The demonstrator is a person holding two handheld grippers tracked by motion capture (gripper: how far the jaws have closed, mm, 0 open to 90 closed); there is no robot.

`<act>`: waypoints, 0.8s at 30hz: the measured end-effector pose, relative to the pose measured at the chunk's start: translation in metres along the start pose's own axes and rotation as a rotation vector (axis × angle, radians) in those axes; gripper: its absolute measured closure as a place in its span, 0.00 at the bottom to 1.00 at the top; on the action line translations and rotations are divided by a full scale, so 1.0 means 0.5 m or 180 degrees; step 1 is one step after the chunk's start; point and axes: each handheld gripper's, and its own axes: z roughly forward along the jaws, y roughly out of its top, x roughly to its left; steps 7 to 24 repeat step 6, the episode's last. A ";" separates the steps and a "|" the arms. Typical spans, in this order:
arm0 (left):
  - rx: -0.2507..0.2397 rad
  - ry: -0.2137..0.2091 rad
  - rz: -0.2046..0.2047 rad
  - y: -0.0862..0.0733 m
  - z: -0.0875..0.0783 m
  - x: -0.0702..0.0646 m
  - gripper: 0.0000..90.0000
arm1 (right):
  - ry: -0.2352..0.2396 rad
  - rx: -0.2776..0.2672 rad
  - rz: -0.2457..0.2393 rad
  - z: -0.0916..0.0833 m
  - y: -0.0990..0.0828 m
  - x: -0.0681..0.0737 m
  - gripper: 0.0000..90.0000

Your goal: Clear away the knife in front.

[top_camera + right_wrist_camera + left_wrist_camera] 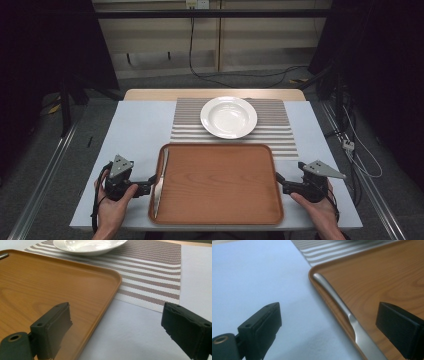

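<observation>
Knife lies along the left inner edge of the wooden tray on the tabletop, just beside the left hand-held gripper, whose jaws stand apart and straddle it. The right hand-held gripper, jaws also apart, waits at the tray's right rim. Likely step: grasp the knife's handle squarely, clear of the rim, then carry it toward the plate on the striped mat.

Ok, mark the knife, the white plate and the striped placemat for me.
knife [160, 182]: high view, midway along it, at the tray's left edge.
white plate [228, 117]: high view, centre of its well.
striped placemat [152, 277]: right gripper view, bare stripes right of the plate.
</observation>
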 end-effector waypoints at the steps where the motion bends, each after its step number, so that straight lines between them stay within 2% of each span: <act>1: -0.0023 -0.0006 -0.0022 -0.001 -0.001 0.001 0.07 | 0.0000 0.0004 0.0001 0.000 0.000 0.000 0.10; 6: -0.0049 0.0050 -0.0043 0.000 -0.002 0.006 0.07 | 0.0007 0.0010 0.0006 0.002 0.000 -0.001 0.09; 24: -0.0049 0.0050 -0.0043 0.000 -0.002 0.006 0.07 | 0.0007 0.0010 0.0006 0.002 0.000 -0.001 0.09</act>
